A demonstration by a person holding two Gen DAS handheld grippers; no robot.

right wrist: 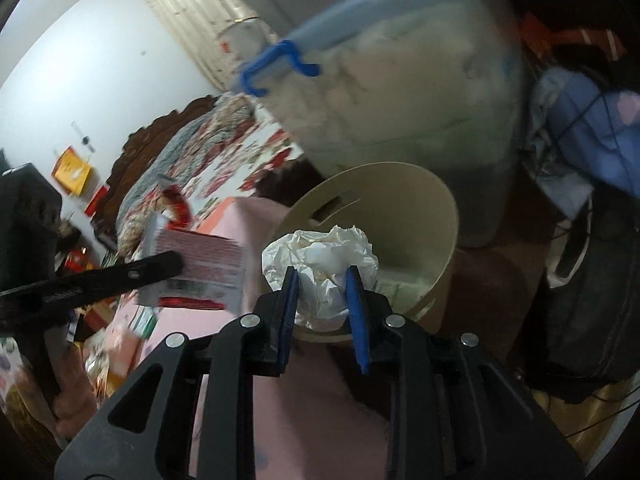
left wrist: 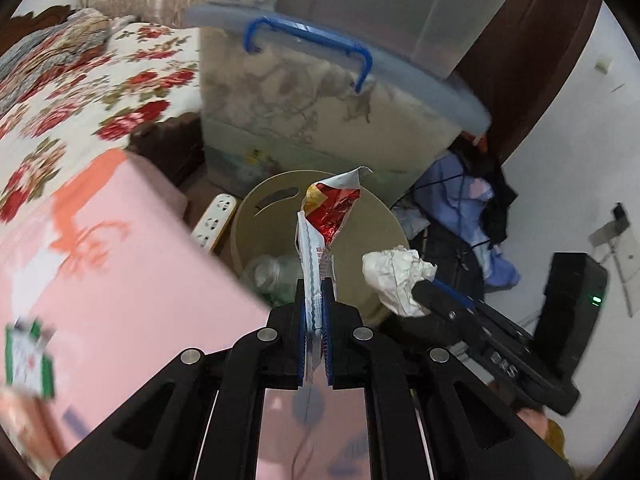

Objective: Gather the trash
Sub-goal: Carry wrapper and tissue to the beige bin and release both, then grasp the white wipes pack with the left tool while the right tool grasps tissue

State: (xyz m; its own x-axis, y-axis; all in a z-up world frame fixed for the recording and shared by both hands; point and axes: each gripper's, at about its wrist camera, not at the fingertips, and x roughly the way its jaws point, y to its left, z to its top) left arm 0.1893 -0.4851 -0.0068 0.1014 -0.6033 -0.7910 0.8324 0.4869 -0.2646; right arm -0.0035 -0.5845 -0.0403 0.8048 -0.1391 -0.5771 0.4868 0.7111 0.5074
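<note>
Red-white wrapper print blurred, unreadable; crumpled paper blank.

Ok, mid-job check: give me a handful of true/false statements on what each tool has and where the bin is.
1. The left tool is shut on a snack wrapper. True.
2. The right tool has a plastic bottle between its fingers. False: it is a crumpled white paper ball.
3. The tan round bin sits just ahead of both tools. True.
4. The bin is empty. False: the left wrist view shows a clear bottle or jar already inside.
5. The storage box behind the bin has a red handle. False: the handle is blue.
</note>
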